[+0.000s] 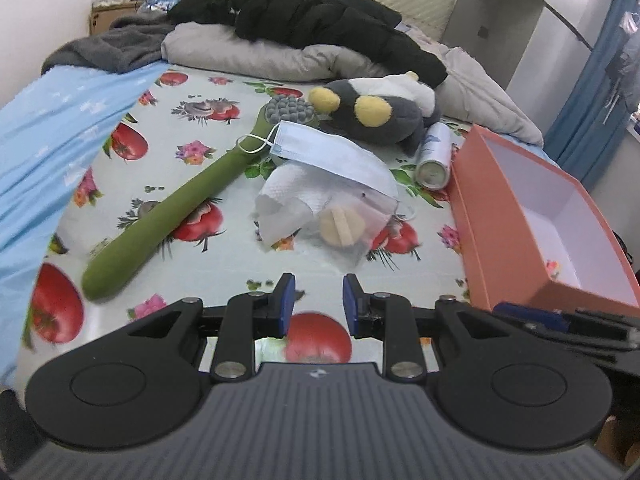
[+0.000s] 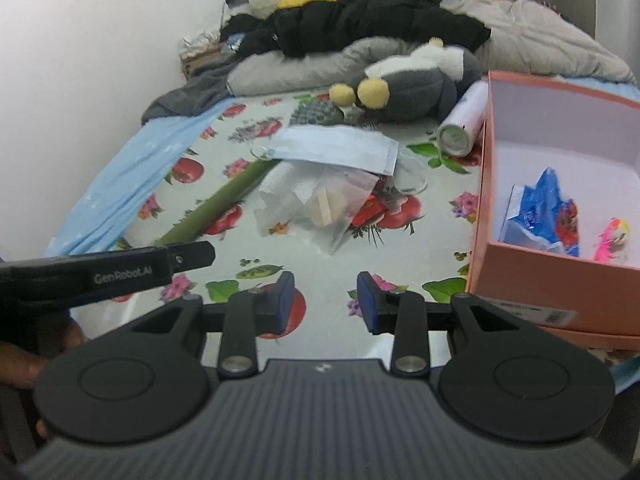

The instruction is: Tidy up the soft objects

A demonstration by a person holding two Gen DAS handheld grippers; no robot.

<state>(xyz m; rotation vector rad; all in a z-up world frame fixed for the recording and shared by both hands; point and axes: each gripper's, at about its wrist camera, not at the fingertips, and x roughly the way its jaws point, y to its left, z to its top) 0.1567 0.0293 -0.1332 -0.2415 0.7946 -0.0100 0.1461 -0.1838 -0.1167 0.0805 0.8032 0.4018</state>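
On the bed, over the cloth with the tomato pictures [image 1: 224, 184], we hold our two grabbers and look down at a little pile of soft things. Our left gripper [image 1: 319, 304] has its blue fingers a bit apart with nothing between them. Our right gripper [image 2: 326, 302] is the same, a bit apart and holding nothing. Both point down at the pile, so we think we are about to pick something.

In the middle lies a blue face mask [image 1: 332, 154]. It rests on top of a white paper towel [image 1: 296, 192] and a clear bag [image 1: 344, 224] with something tan inside (we cannot tell what it is). A long green plush stick [image 1: 160, 220] lies to the left, and its far end goes under the mask. Behind them sits a grey plush toy [image 1: 380, 112] with yellow feet, and a white can [image 1: 434, 152] lies just beside it.

The orange box [image 2: 532, 276] stands on the right, close to our right grabber. It is open on top, so things can drop in. A blue packet [image 2: 536, 208] and a small pink toy [image 2: 612, 238] are already inside. We guess the soft things go there too, and the mask is on top, so it looks easiest to take first.
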